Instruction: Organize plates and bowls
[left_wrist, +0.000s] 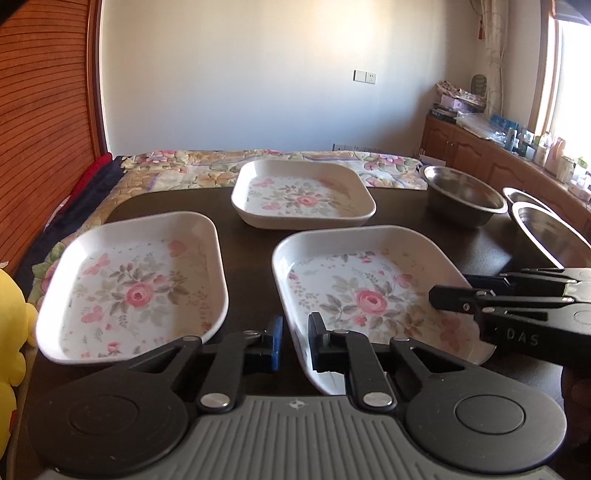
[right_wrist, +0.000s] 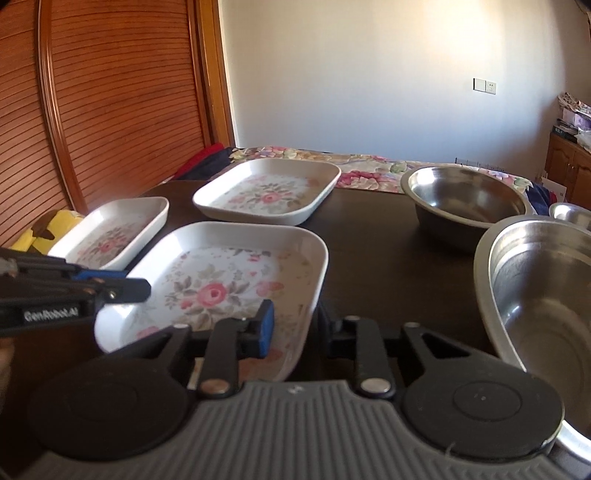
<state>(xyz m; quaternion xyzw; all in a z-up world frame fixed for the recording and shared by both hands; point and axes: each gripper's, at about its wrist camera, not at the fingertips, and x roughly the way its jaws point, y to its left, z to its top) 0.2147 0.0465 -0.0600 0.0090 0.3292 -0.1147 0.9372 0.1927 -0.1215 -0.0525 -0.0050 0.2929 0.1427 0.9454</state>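
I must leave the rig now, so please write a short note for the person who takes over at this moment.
Left gripper: astride the left rim of the near floral plate; firm grip not confirmed.
Right gripper: astride the same plate's right rim; same doubt.
Things: left floral plate and far floral plate lie apart on the dark table; three steel bowls on the right.
Done: nothing stacked.
Left: stack plates, nest bowls.

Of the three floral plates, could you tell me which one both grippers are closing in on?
The nearest floral plate, right of its twin: the left gripper and right gripper each straddle its rim; the other two plates sit untouched.
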